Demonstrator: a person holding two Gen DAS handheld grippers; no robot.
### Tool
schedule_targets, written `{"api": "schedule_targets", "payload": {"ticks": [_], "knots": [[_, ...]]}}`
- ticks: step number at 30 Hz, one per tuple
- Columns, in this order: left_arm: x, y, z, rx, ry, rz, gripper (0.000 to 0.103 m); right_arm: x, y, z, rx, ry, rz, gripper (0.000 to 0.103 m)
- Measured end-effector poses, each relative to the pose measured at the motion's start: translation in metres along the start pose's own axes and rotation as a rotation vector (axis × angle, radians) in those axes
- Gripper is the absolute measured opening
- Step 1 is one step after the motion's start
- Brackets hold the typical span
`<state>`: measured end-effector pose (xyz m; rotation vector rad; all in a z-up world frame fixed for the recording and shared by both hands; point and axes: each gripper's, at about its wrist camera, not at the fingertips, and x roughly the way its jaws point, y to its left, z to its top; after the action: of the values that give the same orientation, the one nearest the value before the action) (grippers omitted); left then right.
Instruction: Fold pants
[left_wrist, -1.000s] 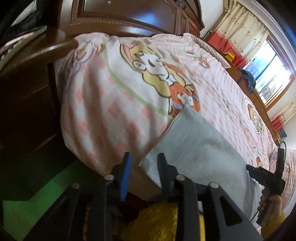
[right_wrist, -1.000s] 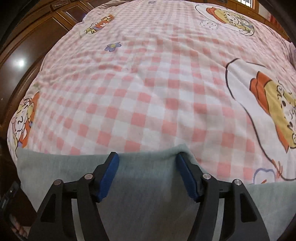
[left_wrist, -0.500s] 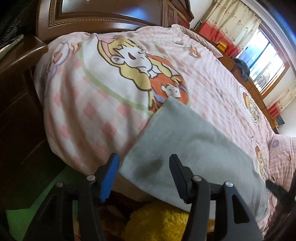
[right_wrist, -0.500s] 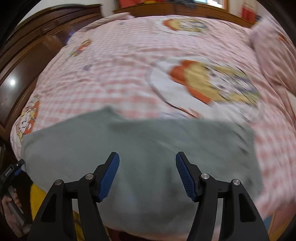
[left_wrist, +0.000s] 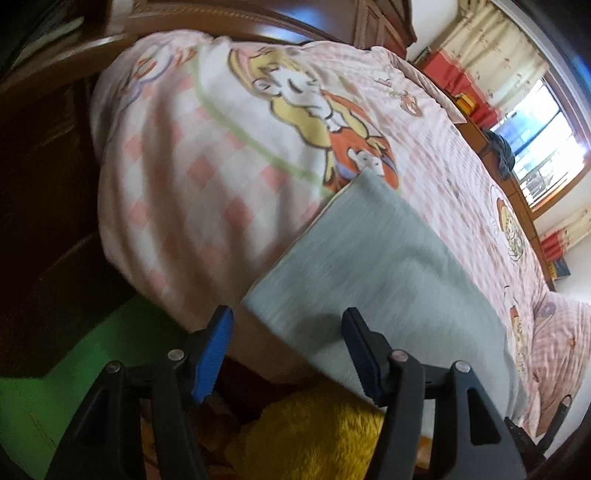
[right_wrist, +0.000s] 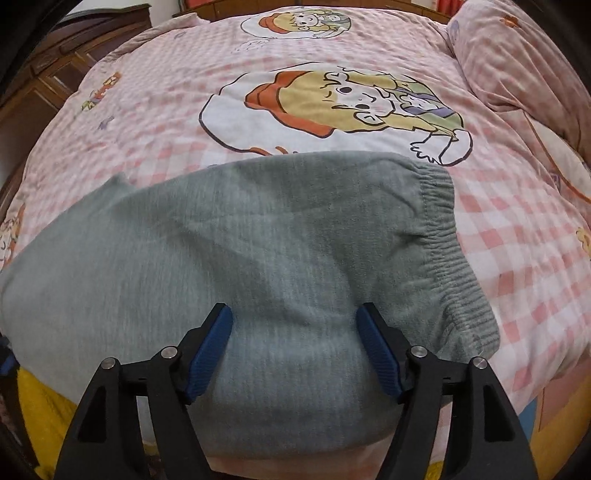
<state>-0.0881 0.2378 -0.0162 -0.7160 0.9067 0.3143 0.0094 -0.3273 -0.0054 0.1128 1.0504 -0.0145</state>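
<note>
While pants (right_wrist: 258, 258) lie flat | left gripper (left_wrist: 288, 354) opening | right gripper (right_wrist: 295, 350) opening, both empty

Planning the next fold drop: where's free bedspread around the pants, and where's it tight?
Free: the wide pink checked bedspread beyond the grey pants, up to the far cartoon print, and the strip right of the elastic waistband before the pillow. Tight: the near bed edge, where the pants overhang and the opening right claw hovers over them.
</note>
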Motion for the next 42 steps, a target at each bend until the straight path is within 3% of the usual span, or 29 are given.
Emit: {"api": "schedule_targets", "payload": {"ticks": [7, 13, 15, 16, 17, 20, 24, 26, 29, 32, 35, 42], "knots": [[0.015, 0.009, -0.016, -0.073, 0.097, -0.14, 0.064, 0.002, 0.006, 0.002, 0.012, 0.003, -0.034, 0.073], [0.026, 0.004, -0.012, -0.136, 0.081, -0.288, 0.063, 0.001, 0.005, 0.003, 0.019, 0.005, -0.033, 0.073], [0.026, 0.004, -0.009, -0.158, 0.078, -0.303, 0.057, 0.001, 0.005, 0.003, 0.018, 0.005, -0.032, 0.073], [0.024, 0.003, -0.009, -0.16, 0.067, -0.314, 0.044, 0.001, 0.004, 0.003, 0.018, 0.005, -0.031, 0.073], [0.021, 0.001, -0.009, -0.146, 0.054, -0.304, 0.029, 0.001, 0.005, 0.003, 0.019, 0.005, -0.03, 0.073], [0.006, -0.006, -0.008, -0.097, 0.016, -0.263, 0.007, 0.0, 0.003, 0.002, 0.024, 0.001, -0.017, 0.073], [-0.023, -0.021, -0.007, -0.037, -0.069, -0.27, 0.007, -0.001, 0.002, 0.003, 0.029, -0.002, -0.004, 0.073], [-0.03, -0.037, -0.003, 0.039, -0.098, -0.262, 0.007, -0.005, 0.001, 0.003, 0.038, 0.006, 0.012, 0.073], [-0.028, -0.05, -0.003, 0.102, -0.097, -0.198, 0.007, -0.018, -0.001, 0.002, 0.062, -0.001, 0.071, 0.072], [-0.024, -0.059, -0.003, 0.116, -0.085, -0.199, 0.007, -0.032, 0.0, 0.002, 0.06, -0.026, 0.108, 0.072], [-0.038, -0.083, -0.008, 0.221, -0.123, -0.197, 0.007, -0.041, 0.003, 0.001, 0.052, -0.04, 0.136, 0.072], [-0.067, -0.163, -0.025, 0.436, -0.118, -0.329, 0.007, -0.041, 0.01, -0.007, 0.029, -0.025, 0.228, 0.072]]}}
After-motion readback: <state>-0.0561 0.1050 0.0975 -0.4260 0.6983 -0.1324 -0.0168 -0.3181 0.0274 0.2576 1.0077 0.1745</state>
